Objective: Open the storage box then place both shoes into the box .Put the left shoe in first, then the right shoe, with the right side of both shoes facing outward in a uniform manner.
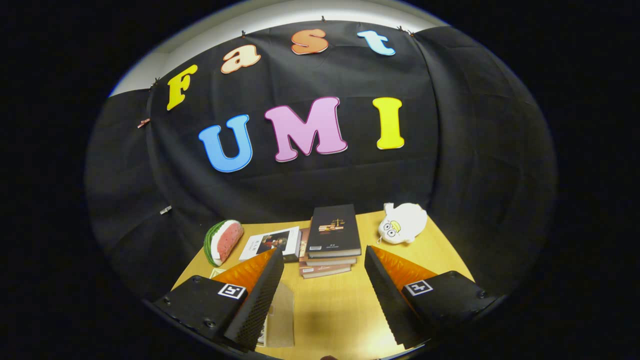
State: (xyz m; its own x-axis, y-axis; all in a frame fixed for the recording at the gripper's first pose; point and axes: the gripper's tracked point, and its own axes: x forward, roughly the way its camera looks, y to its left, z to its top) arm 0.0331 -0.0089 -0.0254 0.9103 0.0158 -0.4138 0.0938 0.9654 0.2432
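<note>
wooden table (pixel 340 310) is seen between the parted, empty fingers of the gripper (pixel 324 256); stacked books (pixel 332 240) lie just ahead; no approach can be advised.

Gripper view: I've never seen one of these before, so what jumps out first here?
Probably the gripper itself, its two fingers wide open over the bare yellow table with nothing between them. Just beyond the fingers sits a stack of books topped by a dark one. A watermelon slice toy lies to its left and a white plush toy to its right.
</note>
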